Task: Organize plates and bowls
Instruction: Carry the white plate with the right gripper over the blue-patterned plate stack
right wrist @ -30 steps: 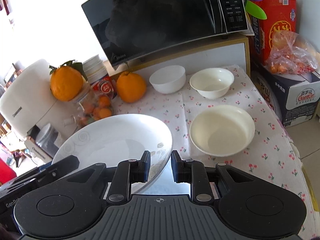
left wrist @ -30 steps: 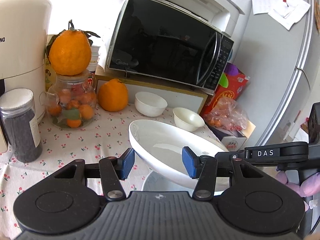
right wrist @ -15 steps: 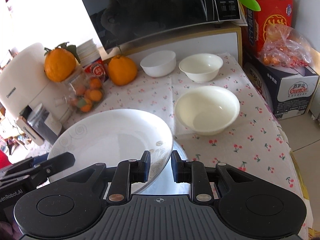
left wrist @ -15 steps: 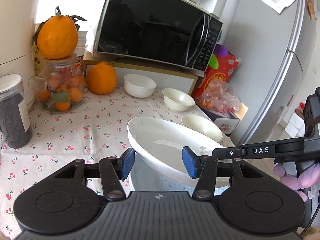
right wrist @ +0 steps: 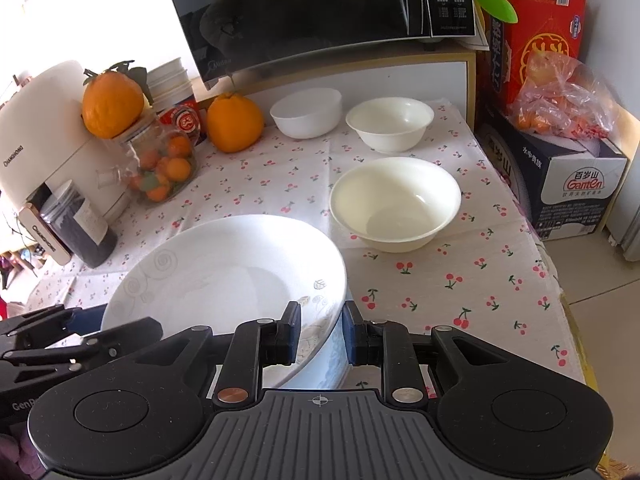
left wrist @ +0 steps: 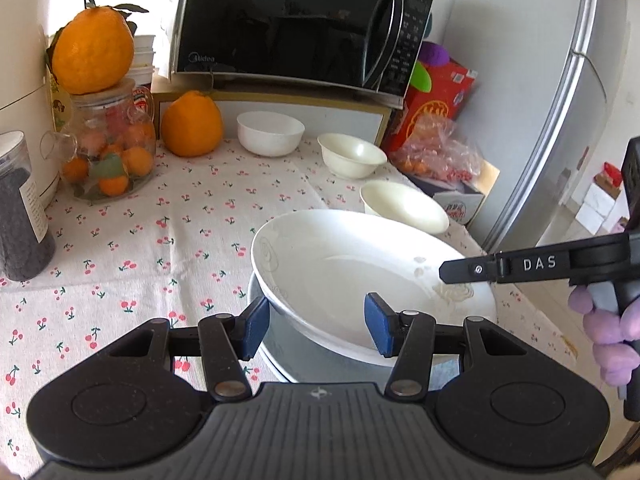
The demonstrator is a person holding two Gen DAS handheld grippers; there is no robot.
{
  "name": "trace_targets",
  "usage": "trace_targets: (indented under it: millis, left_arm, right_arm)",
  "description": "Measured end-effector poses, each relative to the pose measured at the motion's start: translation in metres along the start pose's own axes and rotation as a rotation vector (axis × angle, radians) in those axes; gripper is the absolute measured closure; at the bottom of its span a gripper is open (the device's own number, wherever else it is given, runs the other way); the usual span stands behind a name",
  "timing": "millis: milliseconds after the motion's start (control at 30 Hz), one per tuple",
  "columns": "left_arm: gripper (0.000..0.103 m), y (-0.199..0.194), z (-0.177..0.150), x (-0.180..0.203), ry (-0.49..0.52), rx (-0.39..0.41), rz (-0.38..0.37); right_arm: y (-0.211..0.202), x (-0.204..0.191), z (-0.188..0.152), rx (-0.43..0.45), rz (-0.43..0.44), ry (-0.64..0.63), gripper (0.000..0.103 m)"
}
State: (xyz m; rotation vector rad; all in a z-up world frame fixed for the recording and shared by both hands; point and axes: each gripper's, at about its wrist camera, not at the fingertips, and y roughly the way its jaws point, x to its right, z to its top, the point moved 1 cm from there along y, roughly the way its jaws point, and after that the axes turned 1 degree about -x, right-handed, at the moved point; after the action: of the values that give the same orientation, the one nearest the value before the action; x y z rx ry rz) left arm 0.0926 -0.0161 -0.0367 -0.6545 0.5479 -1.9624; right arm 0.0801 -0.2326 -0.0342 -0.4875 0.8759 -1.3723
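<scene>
Plate tilted between both hands over the near table edge, its rim pinched by the nearly closed right hand-held gripper and straddled by the part-open left hand-held gripper, cream bowl just beyond.

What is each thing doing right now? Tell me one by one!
big white plate: tilted, pinched at both edges, over a grey dish
left gripper: jaws on the plate rim
right gripper: jaws on the plate rim
three bowls: upright, empty, apart
microwave: door shut
glass jar: holds oranges, one on top
</scene>
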Motion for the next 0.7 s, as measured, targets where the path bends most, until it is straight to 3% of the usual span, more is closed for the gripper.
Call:
trace_targets:
  millis: [700]
  left_arm:
    - [0.055, 0.007, -0.006, 0.011, 0.116, -0.064, 0.068]
  right_arm:
    - [0.009, -0.009, -0.008, -0.064, -0.067, -0.047, 0.081]
